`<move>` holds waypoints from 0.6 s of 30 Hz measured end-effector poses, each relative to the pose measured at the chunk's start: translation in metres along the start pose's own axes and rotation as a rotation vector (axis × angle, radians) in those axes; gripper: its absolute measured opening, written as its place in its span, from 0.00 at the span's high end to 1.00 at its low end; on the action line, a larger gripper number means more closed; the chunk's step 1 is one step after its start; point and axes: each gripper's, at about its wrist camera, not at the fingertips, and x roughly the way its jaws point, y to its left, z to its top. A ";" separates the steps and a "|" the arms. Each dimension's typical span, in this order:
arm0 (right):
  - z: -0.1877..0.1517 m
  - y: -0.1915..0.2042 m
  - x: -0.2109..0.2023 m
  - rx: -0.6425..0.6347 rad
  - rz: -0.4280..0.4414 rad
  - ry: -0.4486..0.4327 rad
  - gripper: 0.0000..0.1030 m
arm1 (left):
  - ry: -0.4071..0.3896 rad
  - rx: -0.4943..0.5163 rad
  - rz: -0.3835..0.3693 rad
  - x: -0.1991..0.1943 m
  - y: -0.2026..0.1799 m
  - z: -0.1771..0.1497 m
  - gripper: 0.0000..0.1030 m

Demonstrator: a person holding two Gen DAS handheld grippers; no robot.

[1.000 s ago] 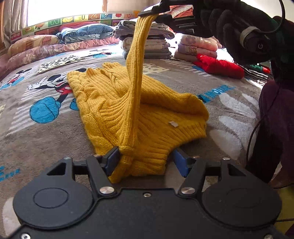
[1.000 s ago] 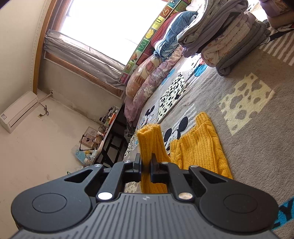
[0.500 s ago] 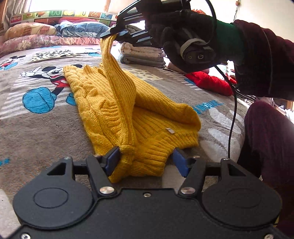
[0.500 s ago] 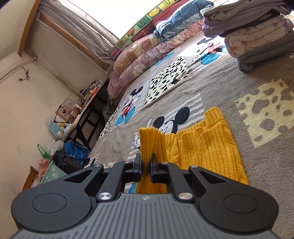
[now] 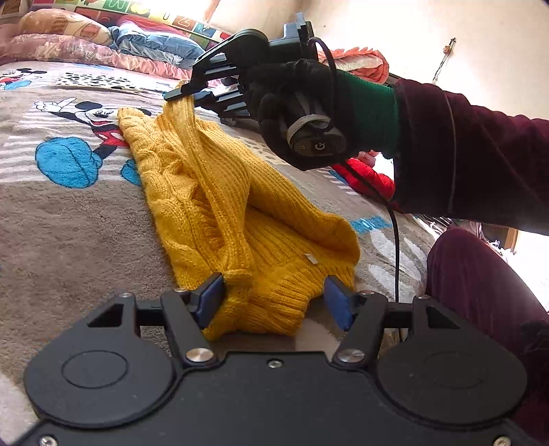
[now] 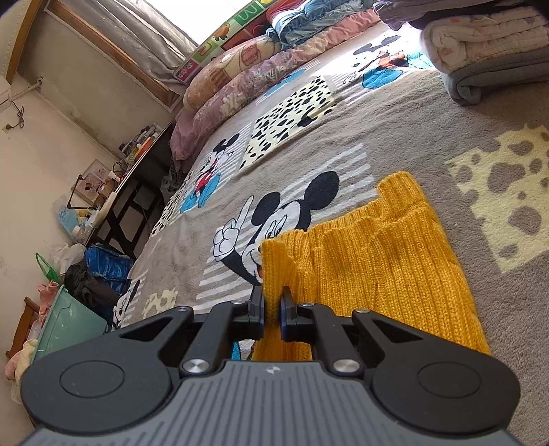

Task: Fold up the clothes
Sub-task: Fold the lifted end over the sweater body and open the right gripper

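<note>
A mustard-yellow knitted sweater lies on the cartoon-print bed blanket. Its ribbed end sits between the blue pads of my left gripper. The left pad touches the knit, while the right pad stands clear of it, so this gripper is open. A gloved hand holds my right gripper low over the sweater's far end, shut on the cuff of one sleeve. The sleeve runs slack along the body. In the right wrist view the cuff pokes up between the shut jaws of the right gripper, above the sweater.
Folded blankets are stacked at the far right of the bed, and pillows line the headboard side. A red garment lies behind the gloved arm. The person's leg is at the bed's right edge. A cluttered desk and a green basin stand beside the bed.
The right gripper has come down and leftward with the sleeve, from high above the sweater to just over its far end. The sleeve went from taut upright to slack. The left gripper stays at the ribbed end.
</note>
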 end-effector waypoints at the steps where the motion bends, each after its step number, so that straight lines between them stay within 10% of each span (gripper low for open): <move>1: 0.001 0.001 0.005 -0.006 -0.003 0.006 0.90 | -0.002 -0.007 -0.005 0.000 0.001 0.000 0.39; 18: 0.016 0.019 0.042 -0.112 -0.068 0.004 0.84 | -0.019 -0.122 -0.073 -0.001 0.016 0.002 0.39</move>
